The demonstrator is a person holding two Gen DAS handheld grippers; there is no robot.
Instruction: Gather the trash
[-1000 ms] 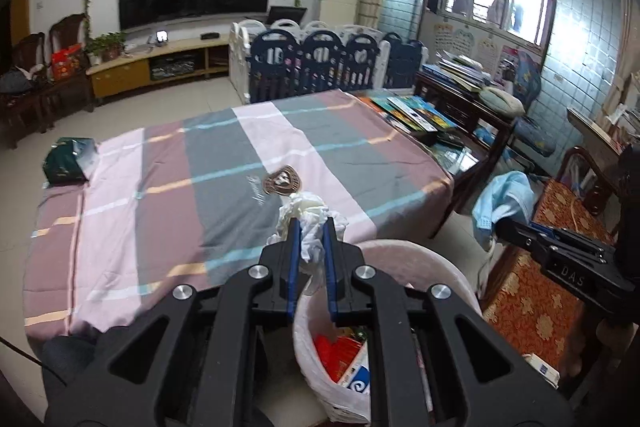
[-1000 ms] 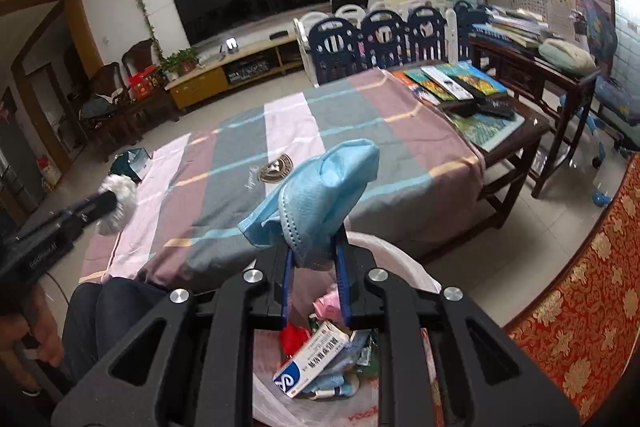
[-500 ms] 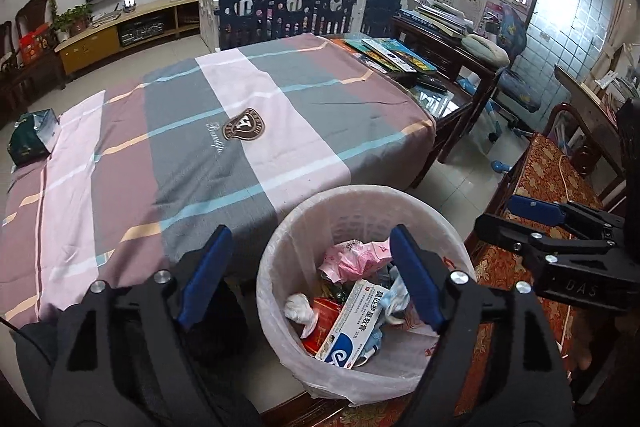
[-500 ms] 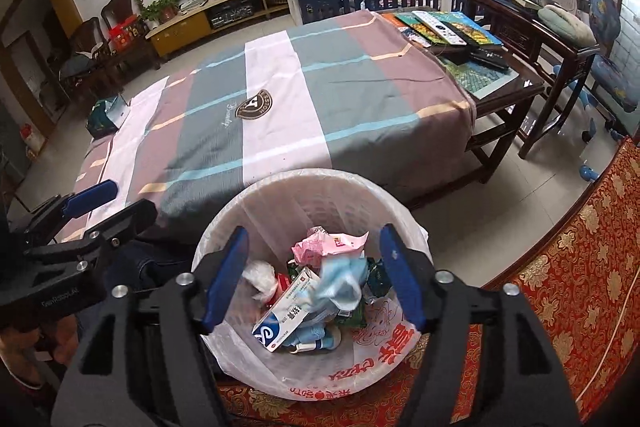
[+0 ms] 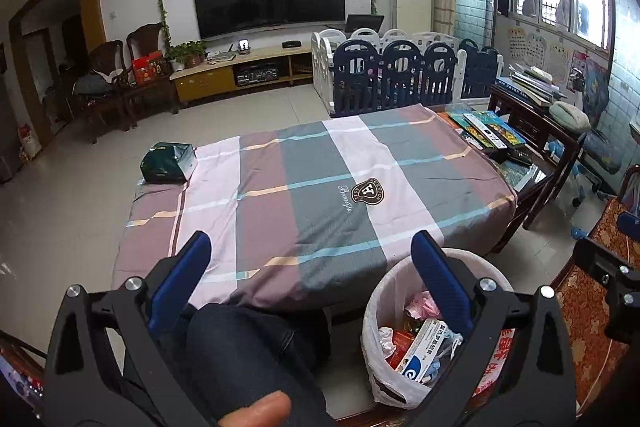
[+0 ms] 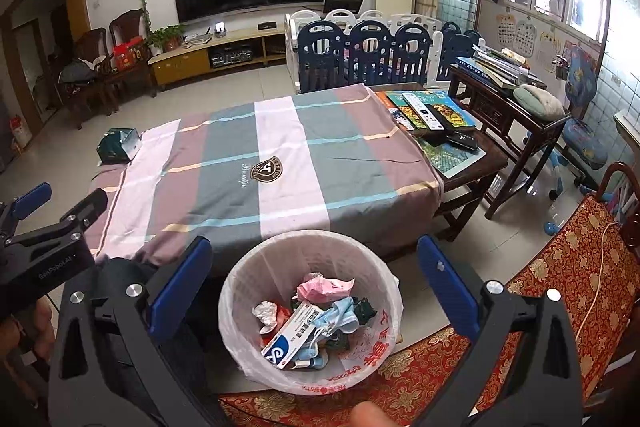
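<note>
Striped cloth on the bench [image 6: 280,155] looks cleared, and you've got both left gripper [image 5: 312,275] and right gripper [image 6: 314,281] jaws spread wide and empty because the trash [image 6: 316,319] sits in the lined bin [image 6: 240,291] below.

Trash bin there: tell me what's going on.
A person holds a claw in each hand above the bin beside the table. The left claw and right claw are both open and empty. The bin holds a blue mask, a box and wrappers. A green packet lies at the table's far corner.
</note>
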